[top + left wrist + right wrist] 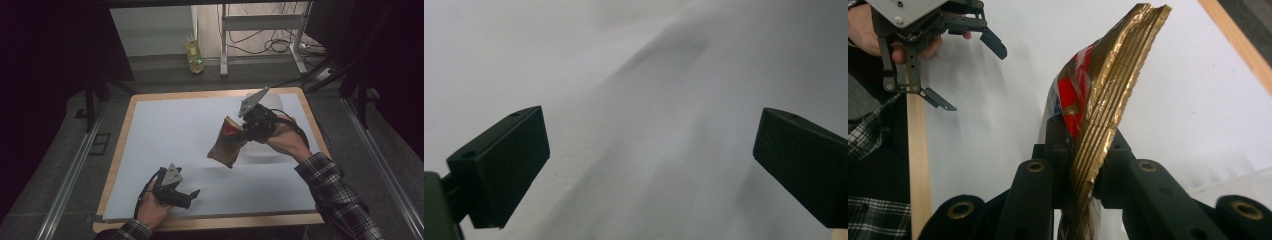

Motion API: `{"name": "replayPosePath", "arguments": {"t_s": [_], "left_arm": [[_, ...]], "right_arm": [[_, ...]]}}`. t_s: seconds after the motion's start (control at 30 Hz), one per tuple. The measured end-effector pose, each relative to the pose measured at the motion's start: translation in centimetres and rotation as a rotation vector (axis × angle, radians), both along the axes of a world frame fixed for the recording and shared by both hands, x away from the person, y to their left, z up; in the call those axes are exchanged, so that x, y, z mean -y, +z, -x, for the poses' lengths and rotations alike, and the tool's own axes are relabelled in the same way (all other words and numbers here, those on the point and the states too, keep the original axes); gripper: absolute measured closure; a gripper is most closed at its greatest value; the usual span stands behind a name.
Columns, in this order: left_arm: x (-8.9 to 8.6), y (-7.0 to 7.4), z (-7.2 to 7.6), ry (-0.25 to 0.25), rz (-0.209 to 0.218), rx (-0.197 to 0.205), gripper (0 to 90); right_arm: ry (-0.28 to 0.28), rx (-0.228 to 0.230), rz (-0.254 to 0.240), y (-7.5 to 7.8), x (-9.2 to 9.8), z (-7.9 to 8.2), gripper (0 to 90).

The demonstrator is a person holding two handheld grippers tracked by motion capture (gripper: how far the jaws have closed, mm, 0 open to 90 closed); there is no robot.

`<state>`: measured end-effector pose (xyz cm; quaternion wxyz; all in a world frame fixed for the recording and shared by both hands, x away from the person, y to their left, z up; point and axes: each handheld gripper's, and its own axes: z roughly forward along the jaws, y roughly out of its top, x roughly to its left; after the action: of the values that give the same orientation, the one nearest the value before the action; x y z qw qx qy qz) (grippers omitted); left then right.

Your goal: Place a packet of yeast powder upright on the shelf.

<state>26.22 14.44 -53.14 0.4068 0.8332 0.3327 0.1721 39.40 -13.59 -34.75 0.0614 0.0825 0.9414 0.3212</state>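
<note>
Snack bag (229,145) (gold foil, crimped top seal) hangs above the white tabletop (165,135), pinched at its seal by the closed right tool (243,131). Left tool (189,196) rests near the front edge, jaws wide, empty. Step: carrying; next, a steady set-down.

Left claw (192,196) low, jaws spread wide and empty; right claw (239,131) raised, jaws clamped tight.
</note>
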Motion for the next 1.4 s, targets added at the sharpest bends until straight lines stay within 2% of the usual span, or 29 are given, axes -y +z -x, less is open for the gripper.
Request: {"name": "replayPosePath", "arguments": {"t_s": [0.3, 0.57, 0.93, 1.2, 1.4], "left_arm": [[0.0, 0.0, 0.0, 0.004, -0.028, 0.02, 0.0], [0.0, 0.0, 0.1, 0.012, -0.027, 0.008, 0.0], [0.1, -0.1, 0.1, 0.008, -0.042, 0.021, 0.1], [0.0, -0.1, 0.1, 0.019, -0.041, 0.023, 0.1], [0.0, -0.1, 0.1, 0.019, -0.041, 0.024, 0.1]], "right_arm": [[0.014, 0.026, 0.012, 1.3, 0.1, -1.3, 79.0], [0.006, 0.048, 0.01, 2.4, 0.3, -2.5, 79.0], [0.038, 0.093, 0.025, 4.3, 0.6, -3.9, 79.0], [0.05, 0.133, 0.033, 5.4, 1.9, -5.2, 79.1], [0.028, 0.15, 0.048, 5.9, 3.5, -6.2, 79.1]]}}
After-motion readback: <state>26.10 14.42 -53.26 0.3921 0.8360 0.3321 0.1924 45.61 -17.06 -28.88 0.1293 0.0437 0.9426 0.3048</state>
